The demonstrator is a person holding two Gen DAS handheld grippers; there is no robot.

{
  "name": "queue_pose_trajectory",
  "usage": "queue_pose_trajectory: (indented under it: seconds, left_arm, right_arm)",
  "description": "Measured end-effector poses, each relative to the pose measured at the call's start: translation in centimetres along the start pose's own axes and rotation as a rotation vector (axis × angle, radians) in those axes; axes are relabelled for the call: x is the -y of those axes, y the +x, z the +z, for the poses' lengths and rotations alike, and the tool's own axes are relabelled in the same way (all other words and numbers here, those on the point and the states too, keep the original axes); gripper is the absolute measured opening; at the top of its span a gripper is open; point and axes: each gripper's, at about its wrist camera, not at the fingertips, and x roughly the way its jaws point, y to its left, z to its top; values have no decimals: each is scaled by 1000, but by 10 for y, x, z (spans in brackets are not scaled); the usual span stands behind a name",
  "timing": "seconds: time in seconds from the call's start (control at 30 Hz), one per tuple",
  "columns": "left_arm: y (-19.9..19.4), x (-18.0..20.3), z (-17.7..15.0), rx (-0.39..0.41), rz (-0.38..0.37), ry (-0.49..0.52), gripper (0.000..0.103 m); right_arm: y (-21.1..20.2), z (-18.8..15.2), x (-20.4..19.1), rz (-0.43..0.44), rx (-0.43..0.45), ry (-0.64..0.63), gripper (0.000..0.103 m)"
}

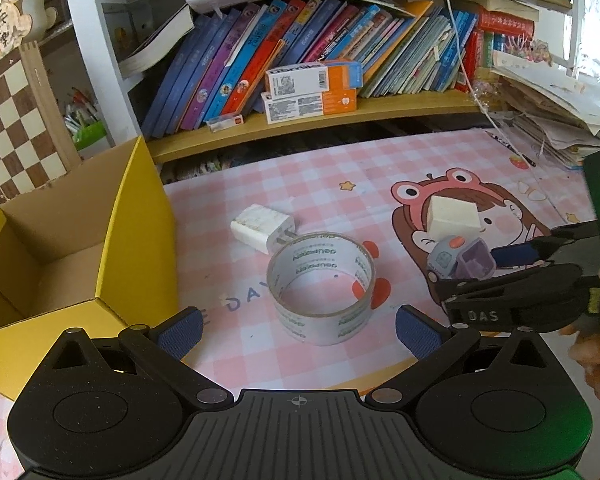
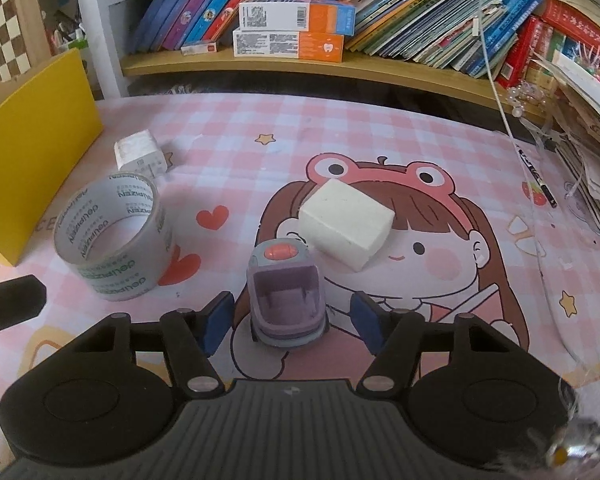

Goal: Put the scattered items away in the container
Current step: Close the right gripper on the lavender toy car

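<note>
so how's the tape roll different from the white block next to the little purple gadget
The tape roll is a hollow ring of clear tape with printed lettering; the white block is a solid, plain box shape. The tape roll stands on its flat edge with the hole facing up, near the yellow box; the white block lies on the cartoon face of the desk mat. Both rest loose on the mat, outside the box.

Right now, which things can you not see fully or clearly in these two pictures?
- Box floor: left view, near wall hides it; right view, edge cuts it.
- Charger prongs: right view, its body hides them.
- Toy: left view, right gripper partly covers it.
- Tape print: too small.
</note>
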Motion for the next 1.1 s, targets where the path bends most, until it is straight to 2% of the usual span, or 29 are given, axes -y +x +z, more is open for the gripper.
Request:
queue_pose_trajectory:
  seconds: [0.4,0.73,1.1]
  left_arm:
    - [8,2,3,10,-1,36,102]
    - [23,15,0,19,-16,137,102]
    - [41,16,1,7,-35,167,98]
  right_arm:
    - [12,5,-9,-3,8,-58,53]
    - [15,7,-6,-2,18,-33,42]
    - [9,8,-4,3,26,-18,41]
